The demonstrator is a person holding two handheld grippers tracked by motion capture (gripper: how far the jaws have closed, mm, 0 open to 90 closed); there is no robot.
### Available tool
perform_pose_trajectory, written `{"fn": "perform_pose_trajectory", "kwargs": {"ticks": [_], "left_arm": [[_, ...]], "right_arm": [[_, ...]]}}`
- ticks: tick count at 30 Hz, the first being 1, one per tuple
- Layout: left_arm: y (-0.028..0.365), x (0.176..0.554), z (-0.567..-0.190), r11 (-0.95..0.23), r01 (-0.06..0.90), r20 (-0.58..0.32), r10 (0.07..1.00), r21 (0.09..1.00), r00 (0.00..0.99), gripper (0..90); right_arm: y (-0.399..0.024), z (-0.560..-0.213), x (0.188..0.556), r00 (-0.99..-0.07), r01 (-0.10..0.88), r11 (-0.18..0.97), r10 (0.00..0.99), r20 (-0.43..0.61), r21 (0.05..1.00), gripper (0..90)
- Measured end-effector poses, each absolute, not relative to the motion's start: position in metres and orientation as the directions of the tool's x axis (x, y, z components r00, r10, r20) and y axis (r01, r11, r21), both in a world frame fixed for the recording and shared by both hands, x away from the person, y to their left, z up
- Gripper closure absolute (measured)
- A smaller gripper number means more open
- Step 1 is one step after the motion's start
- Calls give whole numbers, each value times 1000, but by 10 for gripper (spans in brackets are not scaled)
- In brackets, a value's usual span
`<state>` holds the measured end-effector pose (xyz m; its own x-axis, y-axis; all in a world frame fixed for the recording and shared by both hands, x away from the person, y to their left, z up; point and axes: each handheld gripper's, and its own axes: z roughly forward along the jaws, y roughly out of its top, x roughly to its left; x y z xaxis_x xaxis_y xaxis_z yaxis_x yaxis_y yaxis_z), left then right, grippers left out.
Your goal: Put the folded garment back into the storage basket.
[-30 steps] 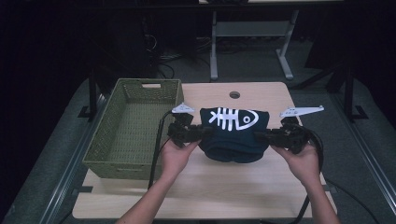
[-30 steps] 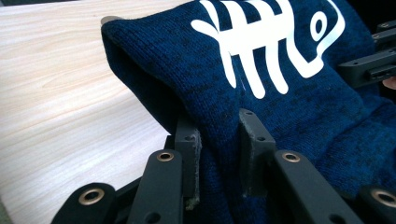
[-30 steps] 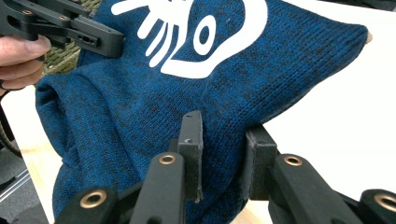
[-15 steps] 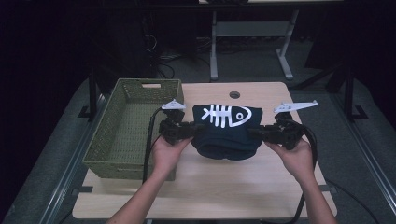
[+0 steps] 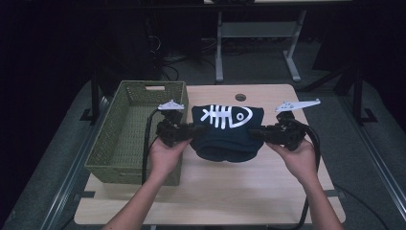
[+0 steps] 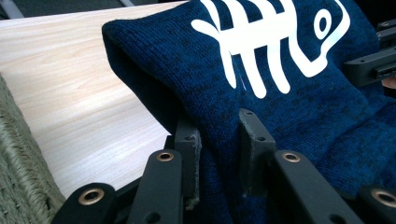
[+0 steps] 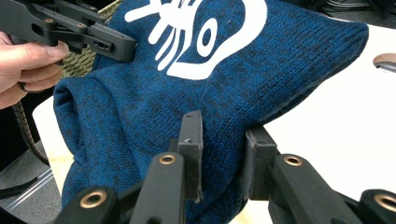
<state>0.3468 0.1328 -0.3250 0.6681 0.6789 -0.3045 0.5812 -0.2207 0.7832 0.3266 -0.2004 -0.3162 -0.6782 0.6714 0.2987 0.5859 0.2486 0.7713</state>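
- The folded dark-blue knit garment [image 5: 227,132], printed with a white fish skeleton [image 5: 227,116], is held between the two claws above the middle of the pale wooden surface [image 5: 210,196]; whether its lower fold is clear of the wood cannot be told.
- The left claw [image 5: 190,130] is clenched on the garment's left edge; cloth is seen pinched between the pads [image 6: 187,154] in the left gripper view.
- The right claw [image 5: 254,132] is clenched on the opposite edge, with knit gathered between its pads [image 7: 190,140].
- The long axis of the bundle is laid from claw to claw, across the person's front.
- The green woven basket [image 5: 125,143] stands just beside the left claw, at the surface's left side; the left hand [image 5: 165,155] is the nearer to it, so a sideways carry to that side is judged the likely next move.
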Motion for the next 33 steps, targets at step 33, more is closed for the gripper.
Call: {"fn": "perform_pose_trajectory", "kwargs": {"ticks": [33], "left_arm": [[184, 351, -311, -183, 595, -307, 719, 782, 623, 718]], "right_arm": [[-152, -303, 350, -717, 575, 267, 619, 319, 773, 730]]}}
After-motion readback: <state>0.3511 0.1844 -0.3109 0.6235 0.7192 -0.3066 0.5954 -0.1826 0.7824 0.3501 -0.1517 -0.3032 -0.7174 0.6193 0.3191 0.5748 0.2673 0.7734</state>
